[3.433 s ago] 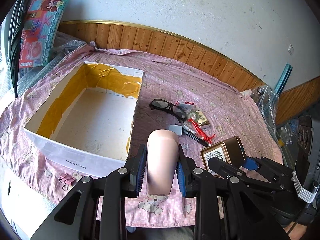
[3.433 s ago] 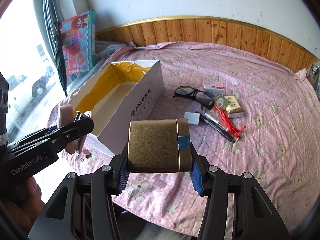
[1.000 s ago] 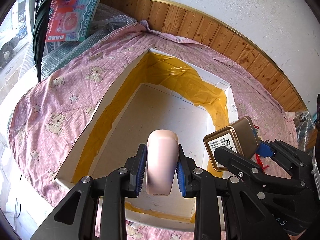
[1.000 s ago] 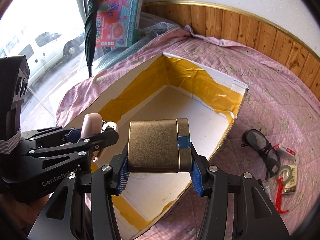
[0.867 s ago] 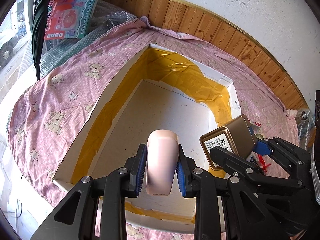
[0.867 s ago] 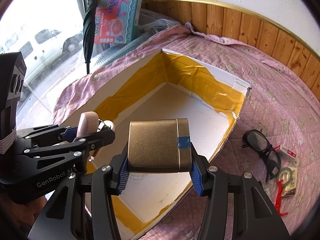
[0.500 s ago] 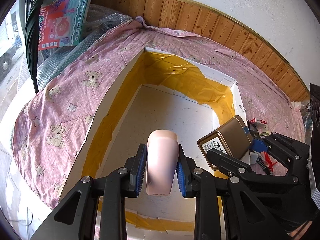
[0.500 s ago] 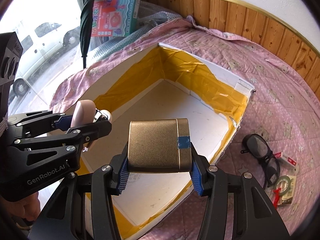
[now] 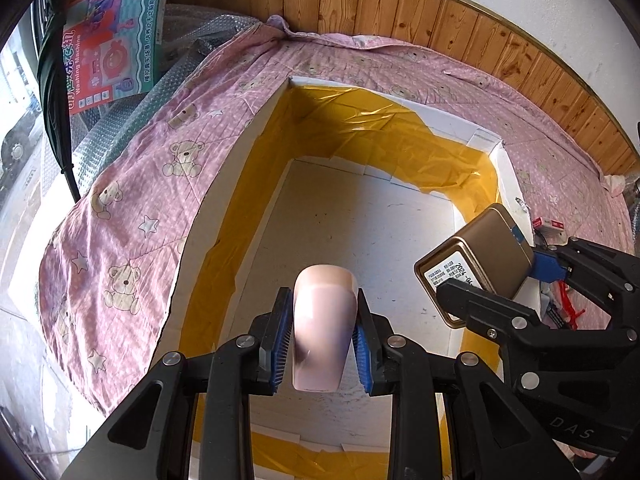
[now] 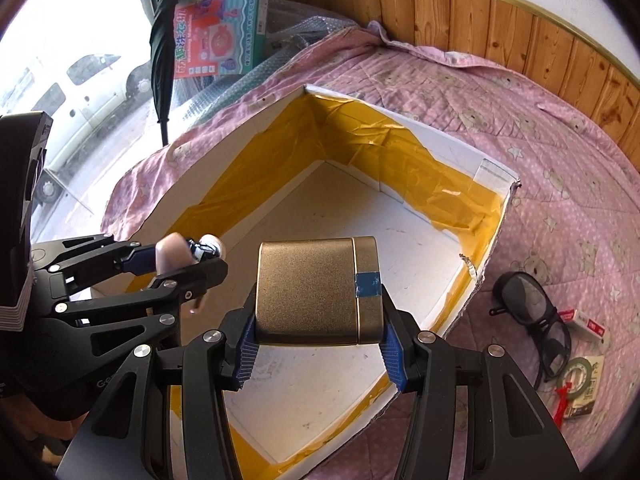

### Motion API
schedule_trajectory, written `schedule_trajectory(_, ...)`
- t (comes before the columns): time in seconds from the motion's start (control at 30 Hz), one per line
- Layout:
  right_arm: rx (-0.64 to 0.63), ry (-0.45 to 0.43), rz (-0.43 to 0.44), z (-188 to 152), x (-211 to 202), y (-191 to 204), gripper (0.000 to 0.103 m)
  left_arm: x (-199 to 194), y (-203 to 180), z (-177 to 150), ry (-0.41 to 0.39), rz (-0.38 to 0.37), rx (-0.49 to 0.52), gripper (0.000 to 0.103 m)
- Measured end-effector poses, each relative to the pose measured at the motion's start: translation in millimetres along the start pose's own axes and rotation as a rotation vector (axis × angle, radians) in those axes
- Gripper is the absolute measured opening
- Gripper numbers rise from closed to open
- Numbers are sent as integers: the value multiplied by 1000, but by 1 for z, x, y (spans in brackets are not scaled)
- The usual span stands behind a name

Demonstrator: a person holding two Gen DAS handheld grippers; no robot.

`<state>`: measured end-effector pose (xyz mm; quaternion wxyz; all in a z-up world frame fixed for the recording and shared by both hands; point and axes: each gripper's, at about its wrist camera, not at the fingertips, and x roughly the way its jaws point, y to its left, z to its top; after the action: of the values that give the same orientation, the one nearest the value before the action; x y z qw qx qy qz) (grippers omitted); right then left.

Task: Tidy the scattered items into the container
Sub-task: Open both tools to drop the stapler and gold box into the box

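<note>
Yellow tape lines the inner walls of the white cardboard box (image 9: 404,184), which sits on a pink bear-print quilt (image 9: 132,216). Only the right wrist view shows the scattered items lying on the quilt outside the box: black glasses (image 10: 532,312), a small red-and-white packet (image 10: 584,324) and a tape roll (image 10: 576,372). Left gripper (image 9: 322,340) is clamped on a pale pink bottle (image 9: 323,320), held above the box floor. Right gripper (image 10: 316,344) is clamped on a gold tin (image 10: 316,292), sealed with a blue tape patch, held over the box interior. Only the left wrist view shows the tin's white label, its print too small to read. A toy carton (image 9: 108,32) behind reads "Washing Machine".
</note>
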<state>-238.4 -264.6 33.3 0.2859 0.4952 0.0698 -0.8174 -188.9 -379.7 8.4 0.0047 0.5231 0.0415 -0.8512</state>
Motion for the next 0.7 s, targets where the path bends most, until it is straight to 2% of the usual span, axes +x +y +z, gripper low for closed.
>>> schedule_trajectory(0.23,5,-8,-3,0,0,0,55,-3,1,6,-17,10,-5,30)
schedule_trajectory(0.37,18,-23,14,-3,-8,0,55,-9,2,10,-28,8,-15,38)
schedule_trajectory(0.7,39,-61,60,-28,-34,12,55,-38,2,-3,-74,-5,-19,39)
